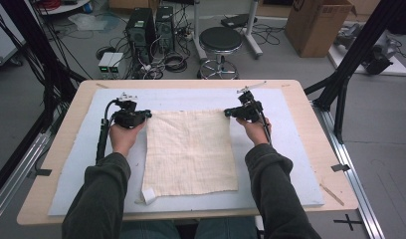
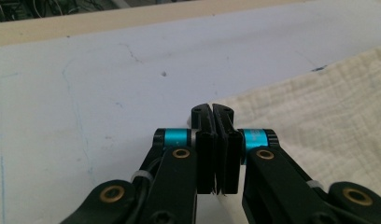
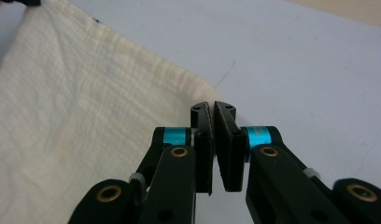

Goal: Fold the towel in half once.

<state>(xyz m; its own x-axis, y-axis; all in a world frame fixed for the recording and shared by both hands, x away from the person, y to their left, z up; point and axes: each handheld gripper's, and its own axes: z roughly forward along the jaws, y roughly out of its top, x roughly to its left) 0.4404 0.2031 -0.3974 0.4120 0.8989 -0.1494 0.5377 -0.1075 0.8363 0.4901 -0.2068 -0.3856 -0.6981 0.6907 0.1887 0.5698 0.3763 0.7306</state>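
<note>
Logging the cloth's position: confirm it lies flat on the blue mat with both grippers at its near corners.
Not the near corners. The high view shows the left gripper and right gripper at the far corners of the cream cloth, which lies flat on the blue mat.

Dark olive sleeves point(image 1: 99, 191); black left claw point(image 2: 212, 114), right claw point(image 3: 213, 109); cyan collars, brass screws.

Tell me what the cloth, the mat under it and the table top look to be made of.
Cloth: seemingly thin woven cotton, gauze-like, cream and matte; the gripper views show a crinkled open weave and soft folds.
Mat: likely foam or soft plastic sheet, pale blue-grey and matte, with scuffs and pen marks.
Table top: looks like light wood or wood-look laminate, smooth; I cannot tell which.
</note>
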